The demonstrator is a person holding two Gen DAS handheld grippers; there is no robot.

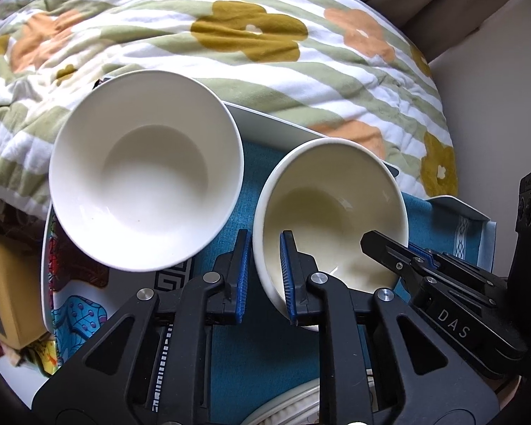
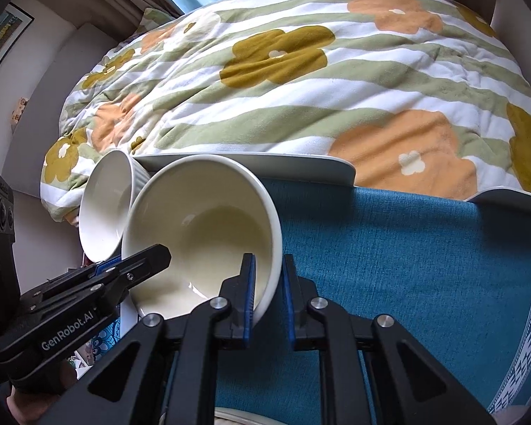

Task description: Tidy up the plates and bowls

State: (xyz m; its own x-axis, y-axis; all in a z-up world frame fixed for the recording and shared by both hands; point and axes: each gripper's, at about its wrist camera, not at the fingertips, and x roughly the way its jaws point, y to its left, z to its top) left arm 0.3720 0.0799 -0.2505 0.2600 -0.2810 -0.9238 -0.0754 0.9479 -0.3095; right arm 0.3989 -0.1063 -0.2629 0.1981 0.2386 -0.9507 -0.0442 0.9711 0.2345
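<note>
A cream bowl (image 1: 333, 219) (image 2: 201, 233) is tilted above the blue cloth, held at two sides of its rim. My left gripper (image 1: 263, 276) straddles its left rim, one pad inside and one outside, and looks closed on it. My right gripper (image 2: 268, 290) straddles the opposite rim the same way and also shows in the left wrist view (image 1: 389, 248). A white bowl (image 1: 145, 191) (image 2: 104, 209) sits to the left on a patterned plate (image 1: 74, 304). The left gripper also shows in the right wrist view (image 2: 138, 265).
A blue cloth (image 2: 407, 265) covers a white tray (image 2: 301, 163) under the bowls. A flowered quilt (image 1: 265, 53) on the bed lies behind. A ribbed white dish rim (image 1: 286, 407) shows at the bottom. A yellow box (image 1: 3, 283) stands at the left.
</note>
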